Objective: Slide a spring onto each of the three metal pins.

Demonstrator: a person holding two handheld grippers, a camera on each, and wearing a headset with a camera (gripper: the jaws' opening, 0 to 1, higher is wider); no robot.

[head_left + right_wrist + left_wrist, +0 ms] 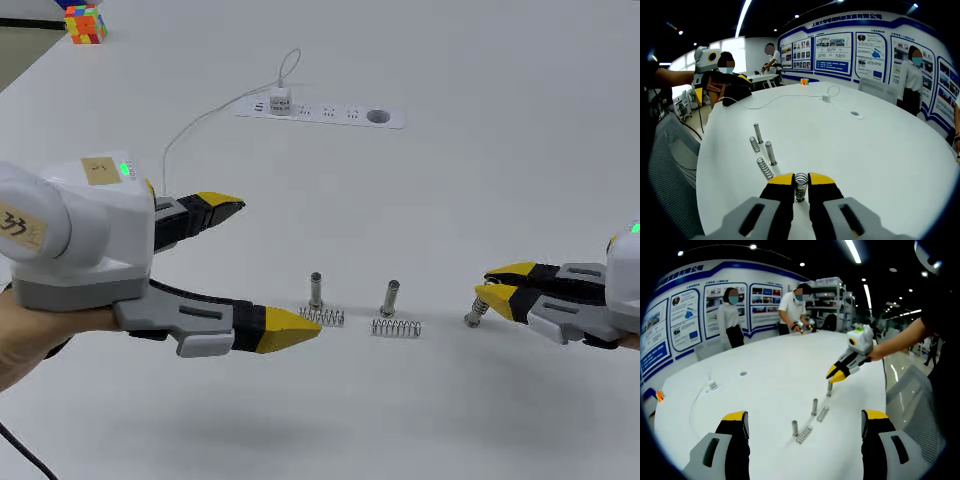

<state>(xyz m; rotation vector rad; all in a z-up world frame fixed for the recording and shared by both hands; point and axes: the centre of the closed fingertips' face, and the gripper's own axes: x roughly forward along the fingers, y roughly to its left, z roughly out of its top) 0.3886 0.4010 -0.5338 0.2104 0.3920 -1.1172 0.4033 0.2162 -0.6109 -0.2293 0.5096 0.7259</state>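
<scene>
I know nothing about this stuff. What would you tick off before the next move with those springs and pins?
1. Right gripper shut on the held spring: ok.
2. Held spring threaded on a pin: cannot tell; the jaws cover it.
3. First pin and second pin upright: ok.
4. Springs on those two: not ok; both bare.
5. First loose spring and second loose spring lying beside those pins: ok.
6. Left gripper open and holding nothing: ok.

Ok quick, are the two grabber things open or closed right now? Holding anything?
Left gripper: open wide, holding nothing.
Right gripper: shut on a spring.
</scene>
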